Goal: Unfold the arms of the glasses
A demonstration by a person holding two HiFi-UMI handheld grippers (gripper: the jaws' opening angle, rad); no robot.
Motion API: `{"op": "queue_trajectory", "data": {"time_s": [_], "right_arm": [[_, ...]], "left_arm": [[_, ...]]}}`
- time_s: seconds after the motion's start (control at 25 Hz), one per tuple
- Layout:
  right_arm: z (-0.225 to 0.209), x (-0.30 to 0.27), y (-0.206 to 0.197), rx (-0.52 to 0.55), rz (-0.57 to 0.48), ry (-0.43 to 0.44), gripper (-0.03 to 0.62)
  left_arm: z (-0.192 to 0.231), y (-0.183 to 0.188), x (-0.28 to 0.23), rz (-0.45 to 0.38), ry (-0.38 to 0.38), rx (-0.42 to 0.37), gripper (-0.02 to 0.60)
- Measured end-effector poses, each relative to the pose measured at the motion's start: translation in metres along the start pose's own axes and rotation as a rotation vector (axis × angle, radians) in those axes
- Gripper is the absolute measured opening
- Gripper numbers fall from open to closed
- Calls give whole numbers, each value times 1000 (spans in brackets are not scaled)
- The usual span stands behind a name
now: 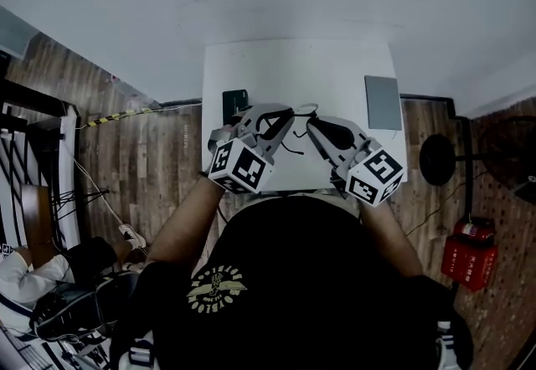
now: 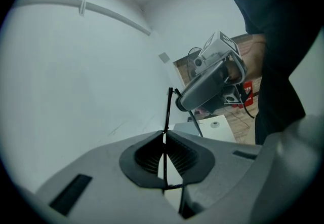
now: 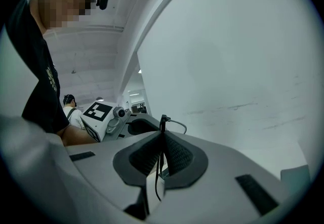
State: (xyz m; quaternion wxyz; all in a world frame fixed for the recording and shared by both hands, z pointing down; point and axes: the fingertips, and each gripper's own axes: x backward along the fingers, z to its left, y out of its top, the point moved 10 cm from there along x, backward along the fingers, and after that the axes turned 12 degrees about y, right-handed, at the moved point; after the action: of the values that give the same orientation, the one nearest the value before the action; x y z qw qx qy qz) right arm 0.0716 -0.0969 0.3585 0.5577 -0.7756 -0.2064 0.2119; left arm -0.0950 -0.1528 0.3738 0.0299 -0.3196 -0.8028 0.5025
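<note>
White counter (image 1: 251, 67), head view: lies below and beyond both claws, on a wooden floor (image 1: 159, 159).
Left claw (image 1: 285, 120), head view: held up over the counter's near edge, tips turned toward the right claw (image 1: 315, 125), marker cube on the end nearest the person.
Glasses (image 1: 298, 127), head view: a thin dark frame strung between the two claw tips, clear of the counter.
Grey pad (image 1: 383, 102), head view: flat on the counter, beyond the right claw and on its outer side.
Black item (image 1: 234, 100), head view: small, on the counter just beyond the left claw; too small to name.
Red box (image 1: 469, 255), head view: on the floor, well out past the right claw's outer side.
Left claw (image 2: 164, 136), left gripper view: jaws nearly together, ribbed pads pinching one thin black arm of the glasses (image 2: 167, 109).
Arm of the glasses, left gripper view: runs straight out of the tips, roughly upright, and ends just beside the right claw (image 2: 182, 100).
Counter (image 2: 220, 129), left gripper view: a white corner shows below the right claw.
Right claw (image 3: 162, 136), right gripper view: jaws all but closed, pads clamped on a thin black part of the glasses (image 3: 163, 119).
Frame, right gripper view: a small joint sits just past the tips, and a curved wire bends away from it.
Marker cube (image 3: 96, 111), right gripper view: belongs to the left claw, near the right claw's tips on their left.
</note>
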Motion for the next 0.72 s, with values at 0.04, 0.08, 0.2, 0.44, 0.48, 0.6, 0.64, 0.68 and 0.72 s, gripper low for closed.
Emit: {"op": "queue_trajectory", "data": {"time_s": [0.04,0.08,0.2,0.44,0.48,0.6,0.64,0.68,0.72], "right_arm": [[0,4,0,-3,6,3,11],[-1,8,-1,-6,11,7,11],[-6,21,-3,-22,24,15,11],[-11,38,-7,-57,81,38,11],[-11,42,-7,-58,92,43,11],[-13,53,-8,-63,119,65,11],[-13,57,-8,-65,127,72,11],[-14,61,-8,-67,135,78,11],[-15,65,-9,-70,144,83,11]], "left_arm": [[-2,3,-1,9,-6,-13,23],[-5,6,-2,18,-13,-25,23],[-10,19,-8,54,-35,-71,23],[-20,31,-13,95,-58,-154,23],[-21,33,-14,99,-64,-159,23],[-28,42,-17,113,-76,-187,23],[-31,44,-19,117,-79,-197,23],[-34,46,-20,122,-81,-208,23],[-37,49,-21,130,-82,-222,23]]}}
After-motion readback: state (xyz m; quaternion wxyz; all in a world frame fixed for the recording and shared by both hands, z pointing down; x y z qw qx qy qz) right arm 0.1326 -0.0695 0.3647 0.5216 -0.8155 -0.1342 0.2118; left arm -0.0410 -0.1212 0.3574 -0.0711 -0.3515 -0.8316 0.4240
